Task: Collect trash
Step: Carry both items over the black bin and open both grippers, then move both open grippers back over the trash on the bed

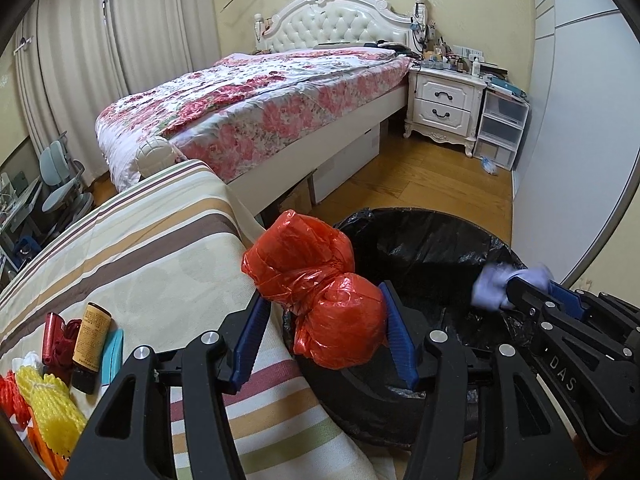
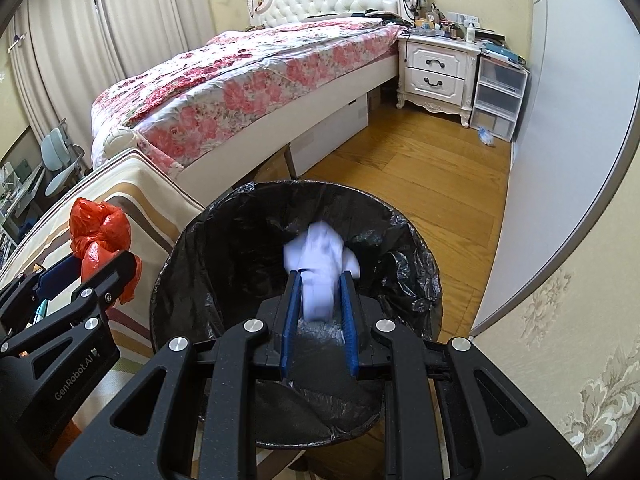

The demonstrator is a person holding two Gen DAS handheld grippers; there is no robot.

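1. The left tool (image 1: pixel 326 326) grips a crumpled red plastic bag (image 1: pixel 320 292) between its blue fingers (image 1: pixel 250 338); the bag bulges above and beyond the fingertips.
2. The red bag hangs at the near-left rim of the trash bin (image 1: pixel 420 256), over the gap between the striped tabletop (image 1: pixel 140 248) and the bin's black liner.
3. The right tool (image 2: pixel 320 280) sits over the bin's mouth, its fingers close on either side of a crumpled white paper wad (image 2: pixel 320 256). The wad is motion-blurred, so whether it is clamped or slipping free cannot be told.
4. The wad sticks out past the fingertips, above the inside of the bin (image 2: pixel 240 240).
5. From the left wrist view, the right tool (image 1: pixel 520 284) with the white wad (image 1: pixel 496 284) lies at the bin's right edge.
6. On the tabletop, beside the left tool, lie yellow foam netting (image 1: pixel 48 400), a brown tube (image 1: pixel 92 344), a red item (image 1: pixel 56 340) and a teal item (image 1: pixel 112 356).
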